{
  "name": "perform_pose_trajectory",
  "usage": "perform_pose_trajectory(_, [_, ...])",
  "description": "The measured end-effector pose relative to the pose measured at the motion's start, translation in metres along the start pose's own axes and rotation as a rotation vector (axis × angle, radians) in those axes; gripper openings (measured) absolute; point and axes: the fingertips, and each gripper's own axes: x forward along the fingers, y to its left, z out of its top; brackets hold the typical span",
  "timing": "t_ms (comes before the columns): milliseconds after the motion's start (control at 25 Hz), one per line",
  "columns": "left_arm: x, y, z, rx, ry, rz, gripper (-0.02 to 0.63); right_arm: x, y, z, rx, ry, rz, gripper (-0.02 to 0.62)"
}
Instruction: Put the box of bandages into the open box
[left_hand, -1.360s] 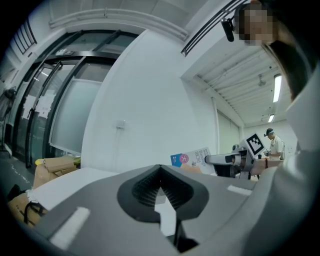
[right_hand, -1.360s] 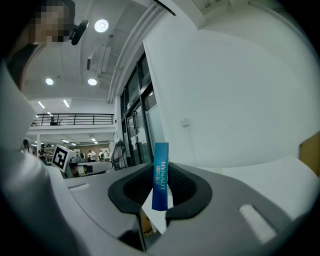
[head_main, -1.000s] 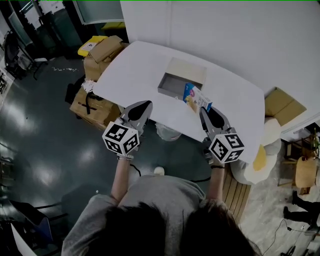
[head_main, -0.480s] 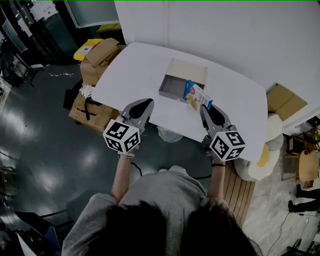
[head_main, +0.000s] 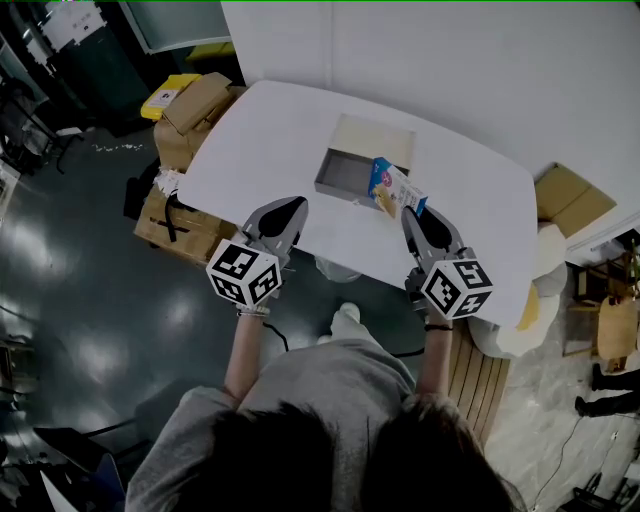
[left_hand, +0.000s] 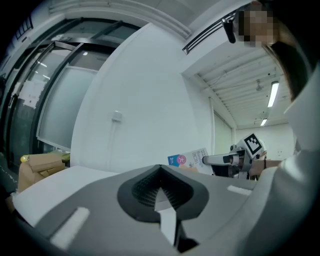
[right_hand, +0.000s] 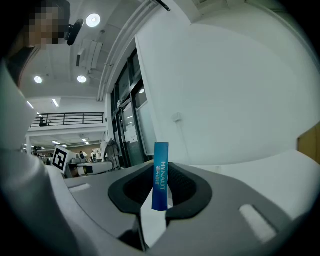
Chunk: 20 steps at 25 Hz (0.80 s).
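One grip: right tongs (head_main: 408, 216) clamped the bandage box (head_main: 396, 190) just beside the open box (head_main: 335, 186), likely for dropping in; left tongs (head_main: 292, 208) were closed, empty, at the near counter (head_main: 270, 140) edge.

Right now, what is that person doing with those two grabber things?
A person holds tongs in each hand at a white table. The right tongs are shut on the box of bandages, holding it up just beside the open box, not inside it yet. The left tongs are shut and empty, near the table's edge.
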Motion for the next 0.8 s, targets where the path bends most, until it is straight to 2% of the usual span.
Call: perform_pose_trajectory(800, [0.075,0.05,-0.005,-0.049,0.04,0.046,-0.006,0.088,-0.047,0.009,0.028,0.081,0.077,0.095])
